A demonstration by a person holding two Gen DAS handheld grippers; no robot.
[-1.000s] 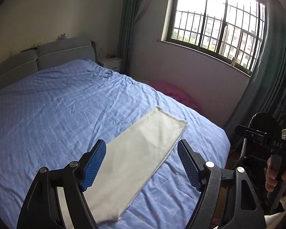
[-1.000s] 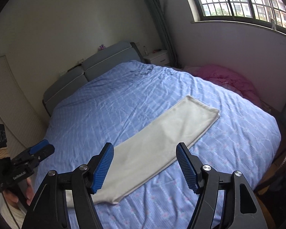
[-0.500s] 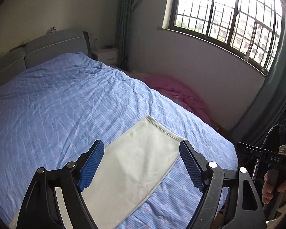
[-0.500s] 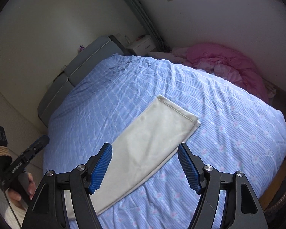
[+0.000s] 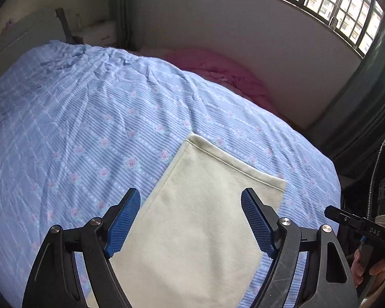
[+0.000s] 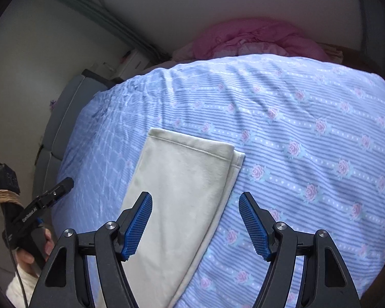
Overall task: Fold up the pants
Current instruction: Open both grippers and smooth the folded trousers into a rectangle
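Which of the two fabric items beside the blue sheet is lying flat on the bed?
The cream pants: they lie smooth and flat on the floral sheet. The pink bedding sits crumpled in a heap past the bed's far edge.

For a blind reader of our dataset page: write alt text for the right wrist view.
An open right hand-held gripper points down at cream pants lying flat, legs stacked, on a blue floral bedsheet. The hems face away, and a pink blanket sits beyond the bed. The left hand-held gripper shows at the left edge.
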